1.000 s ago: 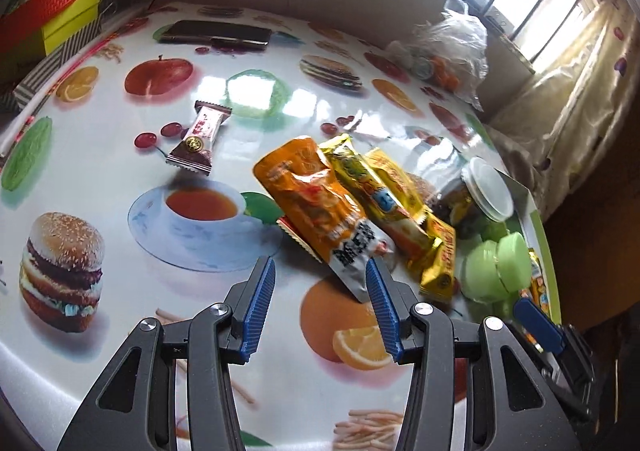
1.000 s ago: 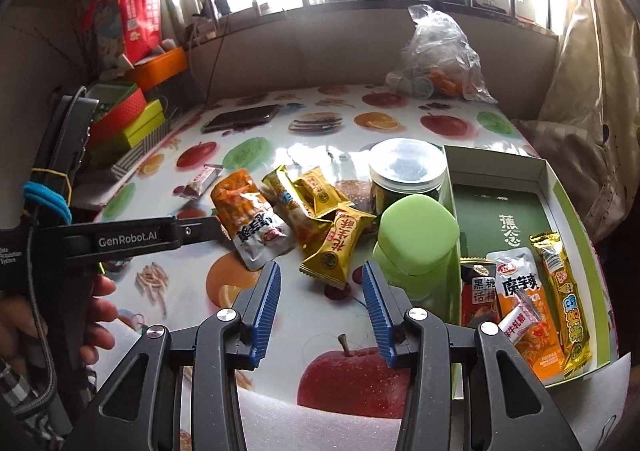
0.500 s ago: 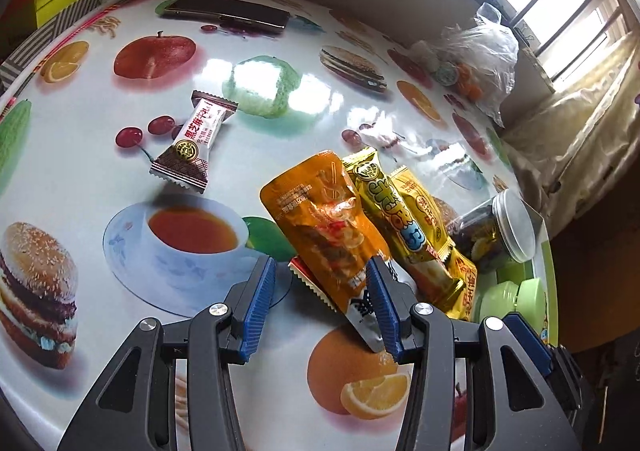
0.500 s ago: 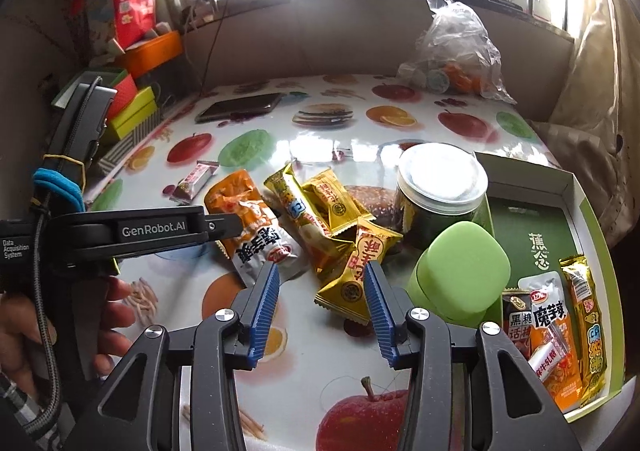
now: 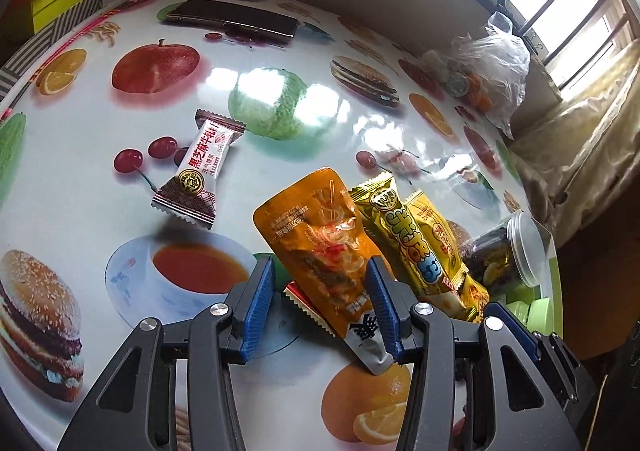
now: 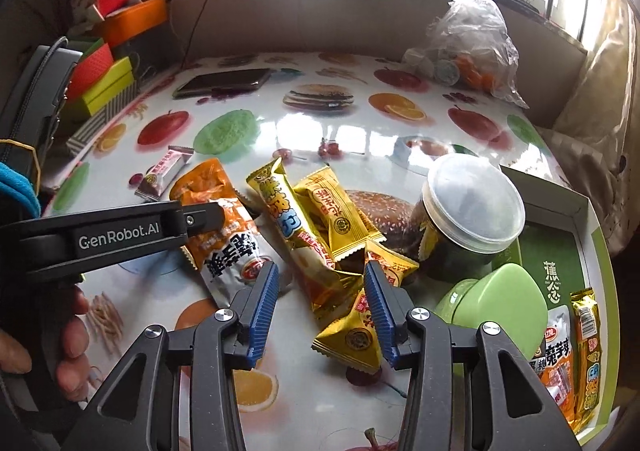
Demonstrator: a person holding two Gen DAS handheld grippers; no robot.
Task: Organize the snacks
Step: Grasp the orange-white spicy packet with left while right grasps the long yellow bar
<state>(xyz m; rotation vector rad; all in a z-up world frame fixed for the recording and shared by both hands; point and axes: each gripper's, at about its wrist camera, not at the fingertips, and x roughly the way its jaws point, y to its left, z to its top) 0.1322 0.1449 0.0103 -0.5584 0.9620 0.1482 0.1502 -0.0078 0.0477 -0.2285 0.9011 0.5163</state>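
Note:
Several snack packets lie in a pile on the printed tablecloth. My left gripper [image 5: 320, 271] is open, its jaws on either side of the orange pouch [image 5: 316, 235], which also shows in the right wrist view [image 6: 224, 219]. My right gripper [image 6: 320, 279] is open, astride a gold packet [image 6: 348, 327] and a long yellow packet [image 6: 296, 227]. A small brown-and-white candy bar [image 5: 200, 171] lies apart to the left. The green box [image 6: 592, 251] at the right holds several packets.
A lidded jar [image 6: 468, 219] and a green container [image 6: 496, 303] stand next to the box. A phone [image 5: 232, 17] lies at the far side. A plastic bag [image 6: 468, 47] sits at the back right. Coloured boxes [image 6: 108, 79] stack at the left edge.
Both grippers have moved forward toward the snack pile. The left jaws now straddle the orange pouch; the right jaws now straddle the gold packets.

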